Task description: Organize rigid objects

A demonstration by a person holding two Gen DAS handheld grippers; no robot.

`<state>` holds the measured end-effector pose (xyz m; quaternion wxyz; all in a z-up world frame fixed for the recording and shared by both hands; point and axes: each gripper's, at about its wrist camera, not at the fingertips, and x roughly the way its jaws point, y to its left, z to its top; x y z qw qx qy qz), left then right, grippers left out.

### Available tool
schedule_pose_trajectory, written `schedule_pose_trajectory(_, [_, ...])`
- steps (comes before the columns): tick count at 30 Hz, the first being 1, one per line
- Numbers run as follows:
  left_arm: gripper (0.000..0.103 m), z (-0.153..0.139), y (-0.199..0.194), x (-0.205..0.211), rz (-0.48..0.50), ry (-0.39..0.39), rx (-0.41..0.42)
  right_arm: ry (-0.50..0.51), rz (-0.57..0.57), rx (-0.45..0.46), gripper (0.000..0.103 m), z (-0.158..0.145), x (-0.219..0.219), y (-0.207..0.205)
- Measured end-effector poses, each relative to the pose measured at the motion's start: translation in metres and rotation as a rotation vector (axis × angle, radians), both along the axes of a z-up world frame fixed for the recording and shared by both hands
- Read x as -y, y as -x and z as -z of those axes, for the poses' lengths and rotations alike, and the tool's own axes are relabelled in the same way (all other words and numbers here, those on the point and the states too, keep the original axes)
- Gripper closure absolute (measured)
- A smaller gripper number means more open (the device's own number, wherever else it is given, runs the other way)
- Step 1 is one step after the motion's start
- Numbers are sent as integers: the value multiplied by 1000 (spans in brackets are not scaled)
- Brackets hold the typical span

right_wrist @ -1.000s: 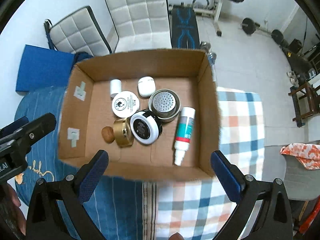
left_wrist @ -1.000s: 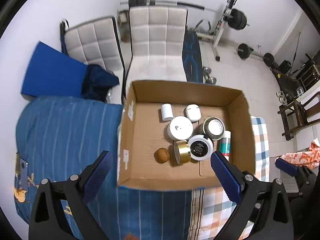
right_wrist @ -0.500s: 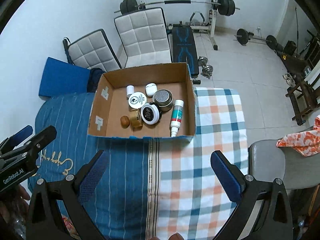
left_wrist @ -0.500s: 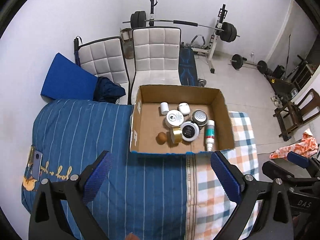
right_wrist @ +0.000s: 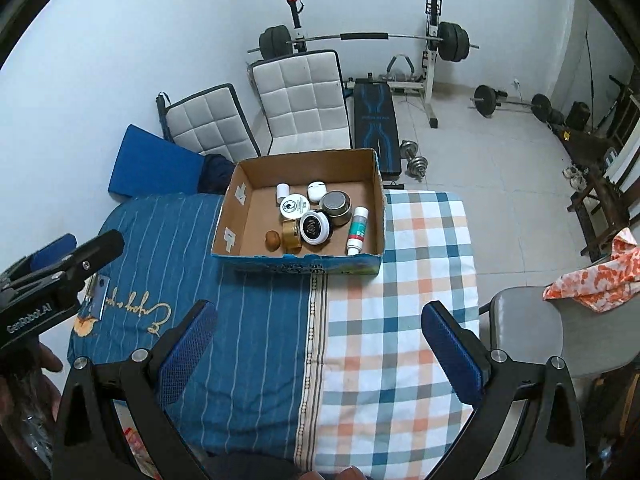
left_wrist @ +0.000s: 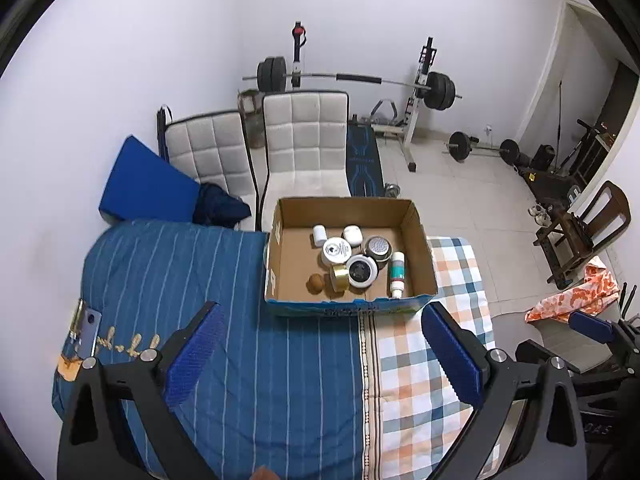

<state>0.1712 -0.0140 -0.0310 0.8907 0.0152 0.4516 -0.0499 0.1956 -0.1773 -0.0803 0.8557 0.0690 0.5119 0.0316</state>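
Observation:
A cardboard box [left_wrist: 418, 240] stands at the far edge of a cloth-covered table; it also shows in the right wrist view [right_wrist: 236, 204]. In it lie several small items: white jars, a black-lidded jar [left_wrist: 362, 271] [right_wrist: 316, 227], a gold tin [left_wrist: 339, 277], a brown ball [left_wrist: 315, 282] [right_wrist: 273, 239], a metal tin [left_wrist: 378, 247] and a white-and-teal bottle [left_wrist: 397, 274] [right_wrist: 357, 230]. My left gripper [left_wrist: 322, 350] is open and empty, high above the table's near side. My right gripper [right_wrist: 320, 350] is open and empty, also well back from the box.
The table wears a blue striped cloth [left_wrist: 180, 280] and a checked cloth [right_wrist: 400, 300]. A phone-like item [left_wrist: 86, 330] lies at the left. Two white chairs [left_wrist: 306, 140], a blue pad [left_wrist: 148, 184], a weight bench [right_wrist: 374, 120] and a grey chair [right_wrist: 528, 328] surround the table.
Both grippers have pulled up and back from close over the box, so the box looks much smaller and the whole table and room show. Both stay open and empty.

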Motion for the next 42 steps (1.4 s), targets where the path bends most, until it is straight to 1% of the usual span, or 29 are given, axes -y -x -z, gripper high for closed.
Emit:
schedule_pose_trajectory(6, [0, -9, 8, -2, -7, -3, 33, 39, 0, 21, 0, -10, 0, 12])
schedule_pose_trajectory(14, [0, -3, 8, -5, -31, -9, 20, 56, 30, 52, 0, -17, 4, 8])
schedule_pose_trajectory(21, [0, -7, 15, -4, -32, -12, 35, 78, 29, 80, 0, -26, 2, 7])
schedule_pose_trajectory(34, [0, -15, 20, -5, -33, -15, 56, 91, 35, 120, 0, -44, 5, 9])
schedule_pose_trajectory(42, [0, -20, 21, -6, -41, -12, 66, 97, 33, 126, 0, -47, 3, 9])
